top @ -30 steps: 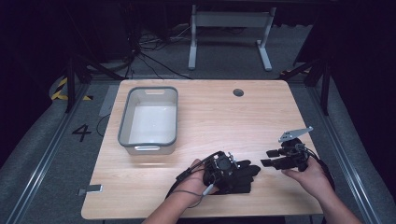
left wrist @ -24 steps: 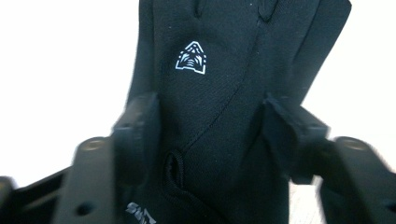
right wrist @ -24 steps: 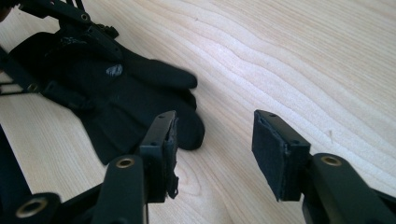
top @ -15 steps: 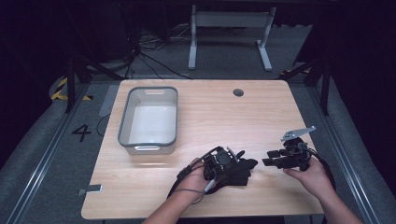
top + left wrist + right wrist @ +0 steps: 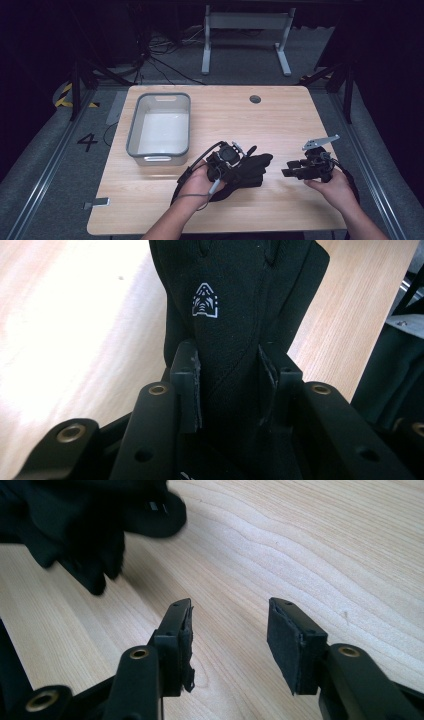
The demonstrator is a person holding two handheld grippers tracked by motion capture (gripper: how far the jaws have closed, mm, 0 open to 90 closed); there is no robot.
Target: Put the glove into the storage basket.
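Note:
A black glove (image 5: 252,169) lies on the wooden table (image 5: 225,120) near its front middle. My left gripper (image 5: 235,167) is shut on the glove. In the left gripper view both jaws press the black fabric (image 5: 235,315) between them, below a small white logo (image 5: 205,306). My right gripper (image 5: 290,172) sits to the right of the glove, low over the table, held by a hand. Its jaws stand open in the right gripper view (image 5: 230,630), with bare wood between them and the glove (image 5: 85,525) at the upper left, apart from them.
A grey-rimmed white bin (image 5: 160,127) stands on the left half of the table. A round cable hole (image 5: 255,99) is near the far edge. A metal frame (image 5: 245,35) stands on the floor beyond the table.
My left gripper has lifted and shifted the glove slightly, bunching it toward the right. The right gripper has stayed nearly in place.

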